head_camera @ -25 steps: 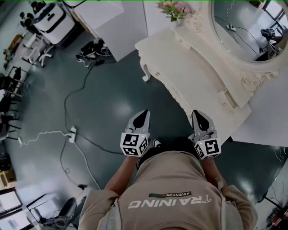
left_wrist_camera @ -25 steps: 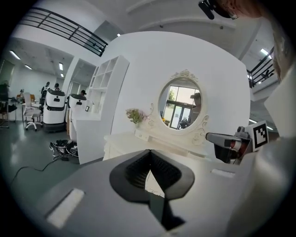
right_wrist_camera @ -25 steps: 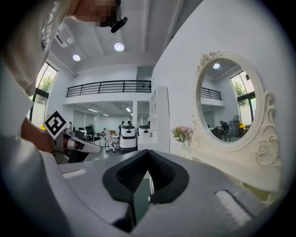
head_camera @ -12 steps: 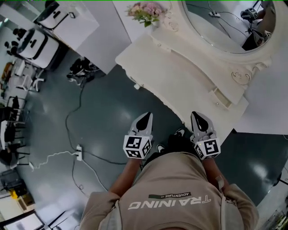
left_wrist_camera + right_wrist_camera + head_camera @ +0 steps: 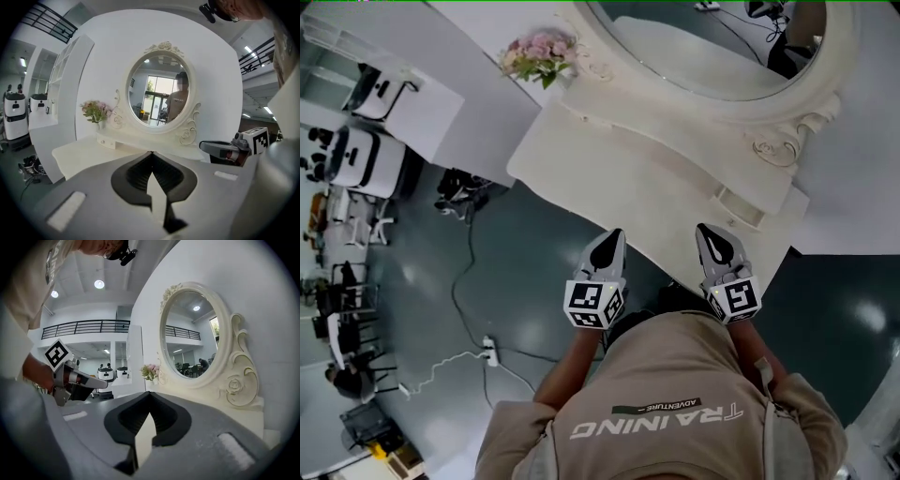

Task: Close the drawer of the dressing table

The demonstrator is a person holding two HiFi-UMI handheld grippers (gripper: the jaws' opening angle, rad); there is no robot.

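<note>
Drawer [image 5: 739, 207] apparently ajar on the dressing table [image 5: 619, 173], with both grippers closed and empty short of it.
Head view: a small box juts nearward from the low riser under the mirror [image 5: 712, 47], right of centre, and is probably the pulled-out drawer. The left gripper [image 5: 613, 236] and right gripper [image 5: 707, 231] hover side by side over the table's near edge, noses pointing far, the right one roughly in line with the box, likely to push it. Left gripper view: the jaws meet at the tips with nothing between them, and flowers [image 5: 95, 111] stand far left. Right gripper view: the jaws are likewise together and empty, which suits a blunt shove rather than a grasp.
</note>
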